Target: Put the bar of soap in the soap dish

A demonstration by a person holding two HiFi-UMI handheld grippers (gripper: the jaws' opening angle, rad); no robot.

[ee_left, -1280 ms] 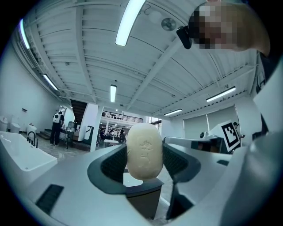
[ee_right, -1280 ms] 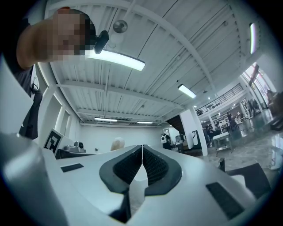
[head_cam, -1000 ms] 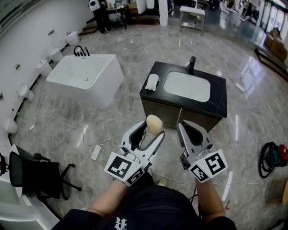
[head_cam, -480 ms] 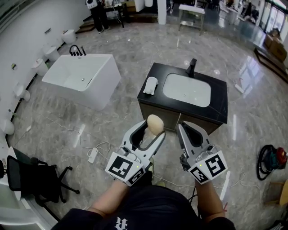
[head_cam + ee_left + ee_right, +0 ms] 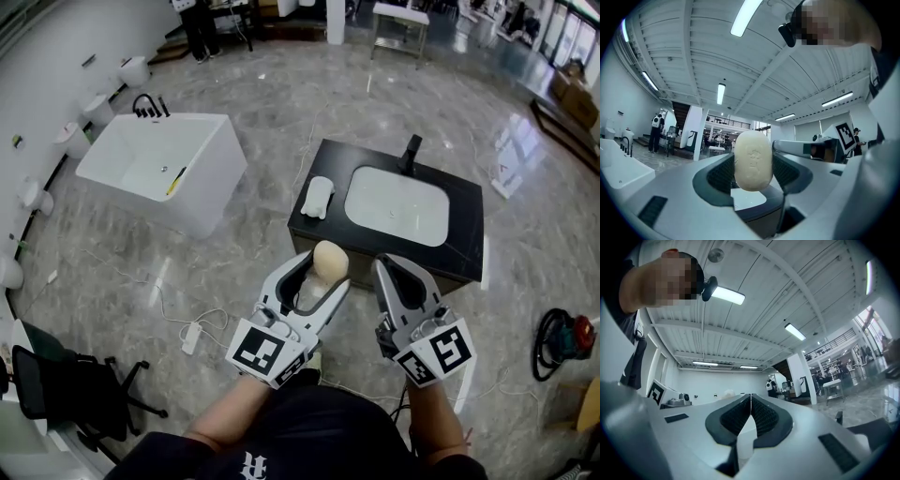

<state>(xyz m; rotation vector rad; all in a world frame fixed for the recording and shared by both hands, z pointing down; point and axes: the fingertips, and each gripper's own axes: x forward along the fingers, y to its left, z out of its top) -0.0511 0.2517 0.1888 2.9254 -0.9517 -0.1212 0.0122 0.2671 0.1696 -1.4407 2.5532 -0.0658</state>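
The bar of soap [image 5: 752, 160] is held in the left gripper [image 5: 324, 272]; the jaws are opened only to the width of the bar and are closed against its two broad faces. The bar is an oval, cream-coloured block with rounded edges and a matt surface; a faint embossed mark is seen on its face, too blurred to be read. It is gripped upright between dark ribbed pads [image 5: 721, 174] set in smooth grey-white shells; its upper half is left standing above the pads.

The right gripper [image 5: 750, 405] is fully closed; its ribbed pads [image 5: 766, 416] are pressed together along a thin seam and nothing is held between them.

In the head view both grippers are raised side by side, close to the body, in front of a vanity cabinet with a flat black counter [image 5: 464, 234]. A white rounded-rectangular basin [image 5: 397, 204] is set into the counter; a black faucet [image 5: 411, 150] is mounted behind it. The soap dish [image 5: 318, 197], a small white oblong piece, is placed on the counter's left end, beside the basin; the bar is held apart from it, short of the counter's front edge.

A white rectangular bathtub [image 5: 150, 173] is located to the left on a glossy grey marbled floor [image 5: 281, 103].
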